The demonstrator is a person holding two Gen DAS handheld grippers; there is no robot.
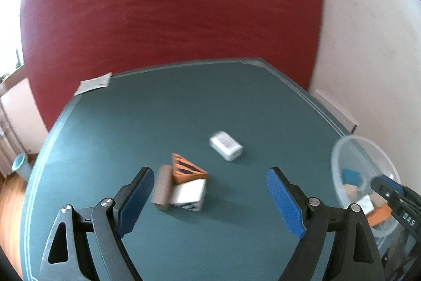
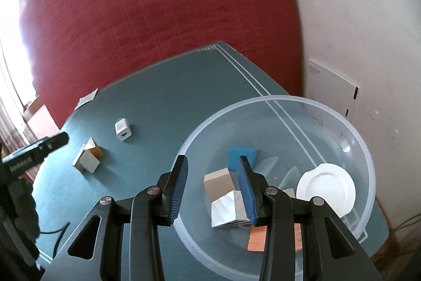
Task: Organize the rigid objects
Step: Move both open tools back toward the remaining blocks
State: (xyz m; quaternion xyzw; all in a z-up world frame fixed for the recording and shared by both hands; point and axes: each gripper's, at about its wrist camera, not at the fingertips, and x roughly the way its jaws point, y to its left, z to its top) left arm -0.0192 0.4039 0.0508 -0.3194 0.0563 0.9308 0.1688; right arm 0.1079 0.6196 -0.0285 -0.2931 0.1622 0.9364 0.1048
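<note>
The work surface is a teal-green table [image 1: 163, 107] with pale double lines running along its edges. A white paper slip [image 1: 93, 84] lies at the far left corner of the table, partly overhanging the edge. Behind the table stands a dark red wall [image 1: 168, 4]; to the right it meets a white wall [image 1: 373, 44]. A flat white panel [image 2: 332, 88] is mounted on the white wall — two dark slots show on its right edge. Lower left, beside the table, a light blue cup [image 1: 21, 165] is in view above a wooden floor [image 1: 10, 199]. Bright window light enters at the far left.
</note>
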